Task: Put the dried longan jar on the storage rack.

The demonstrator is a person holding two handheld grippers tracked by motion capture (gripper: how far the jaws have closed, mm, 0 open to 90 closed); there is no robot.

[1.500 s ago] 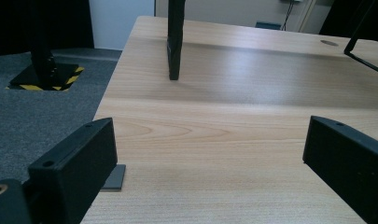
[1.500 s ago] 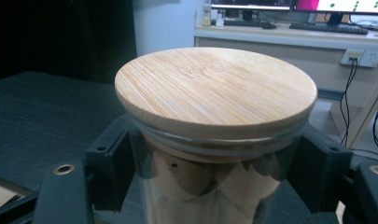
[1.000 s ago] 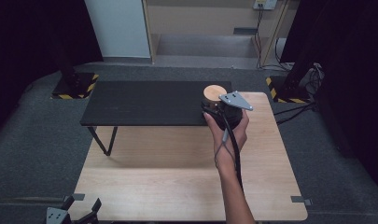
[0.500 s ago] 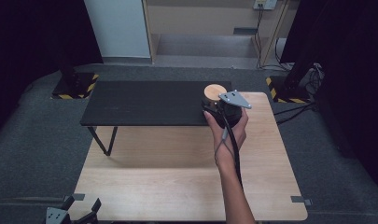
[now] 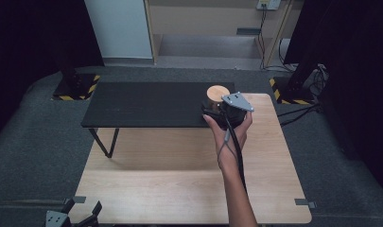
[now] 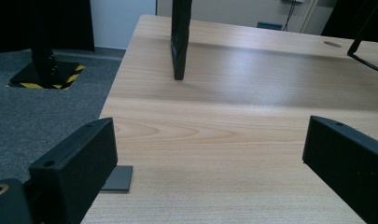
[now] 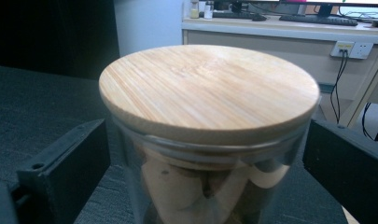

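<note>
A clear glass jar with a round bamboo lid [image 7: 210,88] stands on the right end of a low black table [image 5: 146,104]; from above the jar [image 5: 217,93] shows as a tan disc. My right gripper [image 5: 216,106], held by a hand, reaches up to it. Its jaws have just been opening and now stand open on either side of the jar's glass, with the jar between them [image 7: 207,163]. My left gripper [image 6: 210,154] is open and holds nothing, low over the wooden table [image 6: 233,126]. From above, the left gripper [image 5: 78,215] sits by that table's near left corner.
The black table stands across the far part of the wooden table [image 5: 179,189], and one of its legs [image 6: 180,42] rises ahead of the left gripper. A grey tape mark [image 6: 116,178] lies at the wood's edge. Black stands with yellow-striped bases [image 5: 75,87] and cables [image 5: 298,111] flank the tables.
</note>
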